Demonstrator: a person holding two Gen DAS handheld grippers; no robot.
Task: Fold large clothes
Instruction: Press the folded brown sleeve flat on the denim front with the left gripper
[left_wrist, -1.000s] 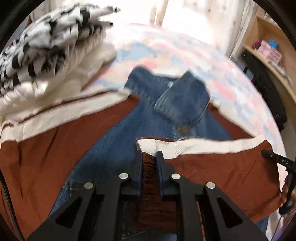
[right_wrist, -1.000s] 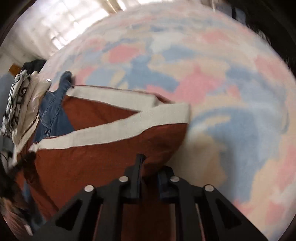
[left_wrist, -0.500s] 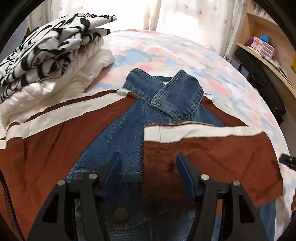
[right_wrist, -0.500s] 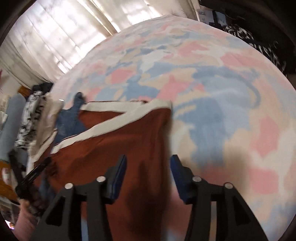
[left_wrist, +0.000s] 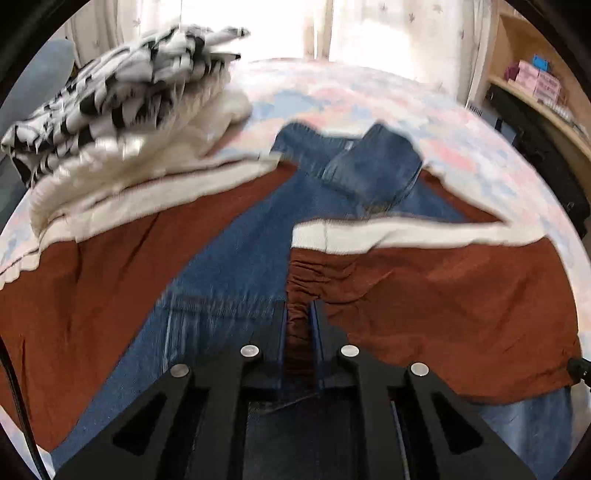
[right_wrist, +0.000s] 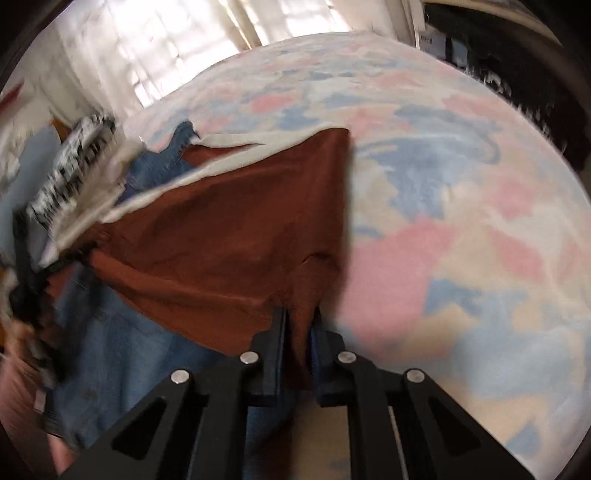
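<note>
A blue denim jacket (left_wrist: 229, 258) with rust-brown, cream-banded sleeves lies spread on the bed, collar (left_wrist: 369, 166) at the far end. The right brown sleeve (left_wrist: 443, 295) is folded across the denim front. My left gripper (left_wrist: 299, 306) is closing on a bunched pleat at that sleeve's inner edge, its pads pressing the cloth. In the right wrist view the same brown sleeve (right_wrist: 229, 229) lies over the denim, and my right gripper (right_wrist: 299, 314) is closing on its near outer corner, with cloth pinched between the pads.
A stack of folded clothes (left_wrist: 122, 110), black-and-white on cream, sits at the jacket's far left and overlaps the left sleeve. A pastel patchwork bedspread (right_wrist: 461, 221) stretches to the right. A wooden shelf (left_wrist: 535, 85) with small boxes runs along the right wall.
Both grippers opened, letting go of the brown sleeve, then shut on it again. The sleeve now lies flatter across the denim, bunched at the left gripper.
</note>
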